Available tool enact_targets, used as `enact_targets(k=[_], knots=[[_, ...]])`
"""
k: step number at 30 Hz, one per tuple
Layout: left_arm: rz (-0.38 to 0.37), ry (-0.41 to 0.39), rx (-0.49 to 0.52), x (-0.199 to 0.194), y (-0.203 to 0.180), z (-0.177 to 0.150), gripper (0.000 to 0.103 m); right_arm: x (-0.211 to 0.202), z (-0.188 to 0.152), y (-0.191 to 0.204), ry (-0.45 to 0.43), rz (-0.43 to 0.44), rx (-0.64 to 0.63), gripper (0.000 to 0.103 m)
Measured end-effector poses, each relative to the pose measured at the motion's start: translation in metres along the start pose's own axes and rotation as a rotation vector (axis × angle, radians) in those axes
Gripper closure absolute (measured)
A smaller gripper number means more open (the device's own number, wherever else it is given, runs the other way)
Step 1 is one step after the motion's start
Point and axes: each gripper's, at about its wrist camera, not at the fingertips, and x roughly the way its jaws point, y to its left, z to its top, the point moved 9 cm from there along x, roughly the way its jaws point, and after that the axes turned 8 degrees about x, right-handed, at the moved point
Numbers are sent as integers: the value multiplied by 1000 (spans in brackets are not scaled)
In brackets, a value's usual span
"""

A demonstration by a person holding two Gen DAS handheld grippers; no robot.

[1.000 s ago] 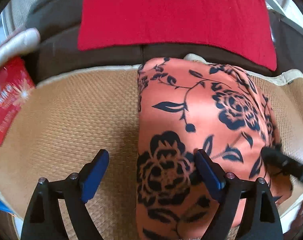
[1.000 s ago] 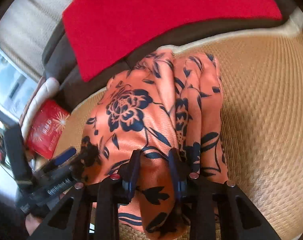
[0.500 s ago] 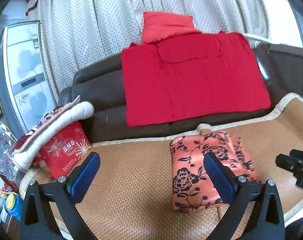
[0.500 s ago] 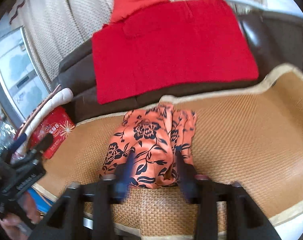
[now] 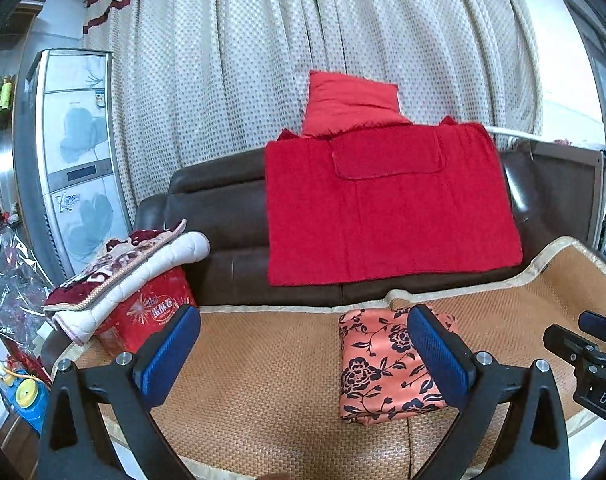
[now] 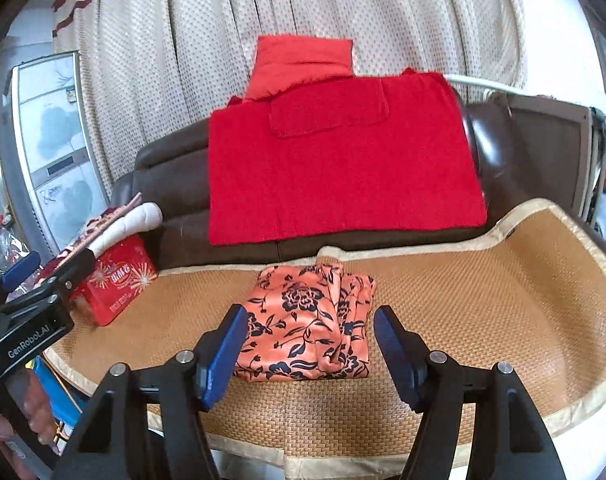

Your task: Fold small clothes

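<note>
An orange garment with a dark floral print [image 5: 383, 364] lies folded into a compact rectangle on the woven mat [image 5: 263, 380]; it also shows in the right wrist view [image 6: 307, 320]. My left gripper [image 5: 303, 356] is open and empty, held back above the mat to the garment's left. My right gripper [image 6: 311, 352] is open and empty, raised in front of the garment's near edge. Neither touches the cloth.
A brown sofa back [image 5: 219, 220] with a red towel [image 5: 387, 212] and red pillow [image 5: 351, 100] stands behind the mat. A red box [image 5: 147, 316] with folded blankets [image 5: 131, 260] sits at the left. Curtains [image 5: 303, 40] hang behind.
Both grippers have pulled back and up from the garment. The right gripper, shut on the cloth one second ago, has opened and let go. The garment stays folded on the mat.
</note>
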Motion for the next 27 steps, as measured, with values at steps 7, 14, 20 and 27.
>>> enact_targets(k=[7,14,20,27], knots=[[15,-27,-25,-22,12,9,0,-23,7,14,-48,13,-36,33],[18,-12,-49,-24,19,7,0,-29,5,24,-65,21,-55,33],[31,-14,-46,-24,21,5,0,-24,3,27,-57,34,-57,33],[26,-8,-43,-25,21,5,0,-26,4,35,-73,32,-76,33]])
